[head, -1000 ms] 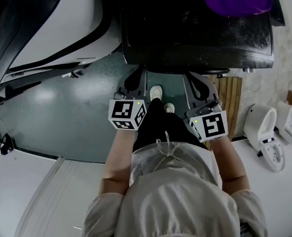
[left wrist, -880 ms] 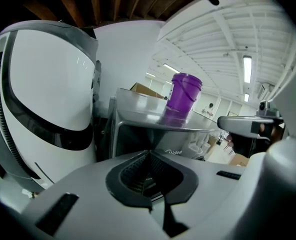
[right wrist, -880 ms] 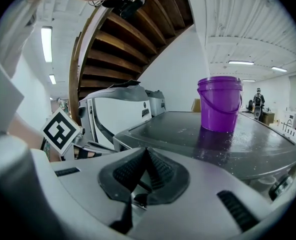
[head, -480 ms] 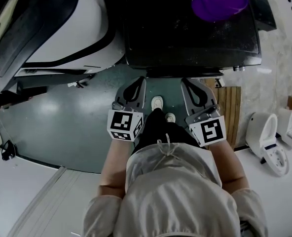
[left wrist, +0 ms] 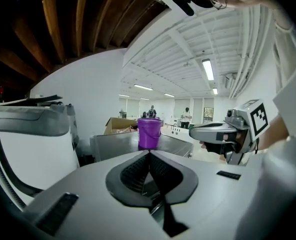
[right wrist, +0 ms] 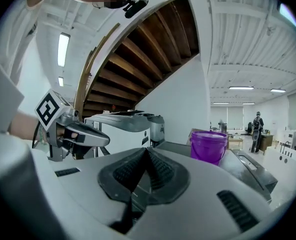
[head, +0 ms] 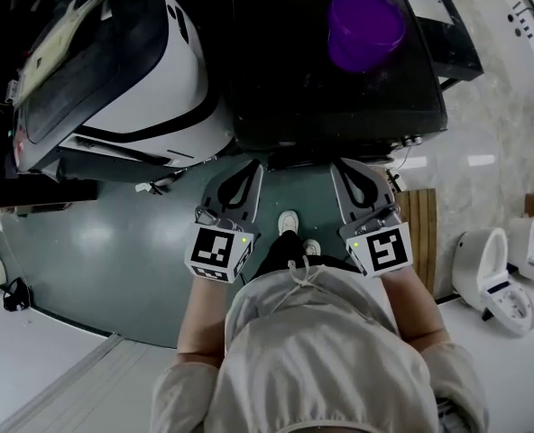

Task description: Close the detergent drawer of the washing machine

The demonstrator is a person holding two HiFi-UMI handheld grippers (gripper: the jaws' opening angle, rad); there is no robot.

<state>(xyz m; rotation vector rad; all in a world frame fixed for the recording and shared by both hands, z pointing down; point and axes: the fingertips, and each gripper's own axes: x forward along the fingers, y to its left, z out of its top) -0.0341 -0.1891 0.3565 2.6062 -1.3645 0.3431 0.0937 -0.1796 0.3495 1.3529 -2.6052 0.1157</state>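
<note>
Left gripper [head: 252, 170] and right gripper [head: 345, 168] are hanging shut and empty just short of the dark-topped machine [head: 339, 97] carrying a purple bucket [head: 366, 27], and with the detergent drawer showing in no view, reaching blind is risking a miss or a knocked bucket.

Beige top [head: 326, 363], black trousers [head: 288, 246], grey grippers [head: 251, 166] [head: 343, 166]

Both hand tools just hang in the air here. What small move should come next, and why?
Probably bring the right gripper forward toward the front edge of the dark machine. It and the left gripper are both shut, hold nothing and touch nothing, and I can't clearly make out a drawer.
</note>
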